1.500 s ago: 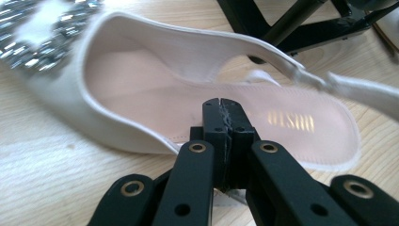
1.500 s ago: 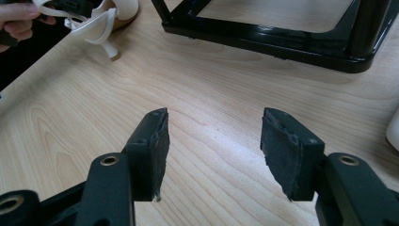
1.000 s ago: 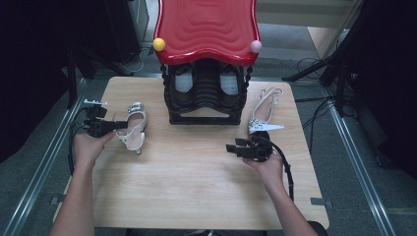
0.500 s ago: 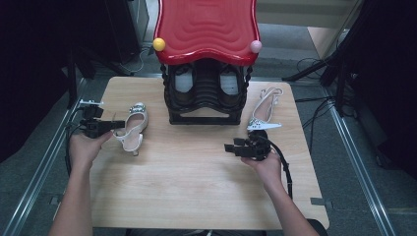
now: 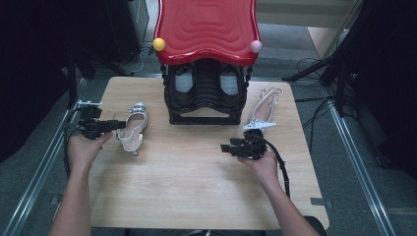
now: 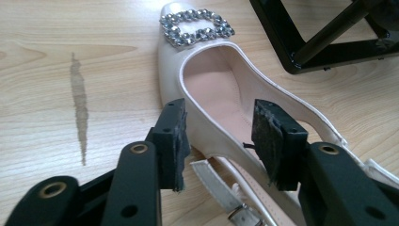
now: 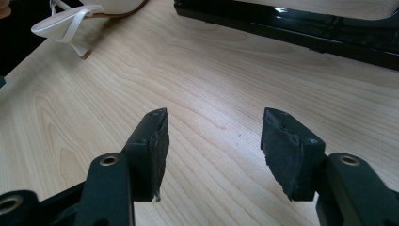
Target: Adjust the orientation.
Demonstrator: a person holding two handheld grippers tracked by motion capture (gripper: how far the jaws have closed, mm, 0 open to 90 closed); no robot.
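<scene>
Just opened: left gripper [image 6: 219, 141], jaws parting off the beige shoe [image 5: 132, 129], which a second ago sat clamped and slightly lifted, now lying flat on the tabletop [image 5: 196, 196] near its left edge, toe toward the far edge. Right gripper [image 5: 235, 147] unmoved, same spot toward the right edge.

Seen from the left gripper view: jaws spread to either side of the shoe's near side wall, one pad outside on the wood, the other over the insole, neither pressing; wall between them, strap and buckle lying under the jaws. Rhinestone buckle [image 6: 196, 27] on the toe, pointing away; a corner of the black rack [image 6: 324, 33] beyond it at upper right. Not visible from above: that gap between pads and leather.

From the high view: black rack with a red wavy top [image 5: 206, 29] at the middle of the far edge, second shoe [image 5: 263, 110] to its right, near the right edge, well apart from the first.

From the right gripper view: right gripper wide, nothing between the jaws, bare wood beneath, beige shoe far off at upper left.
</scene>
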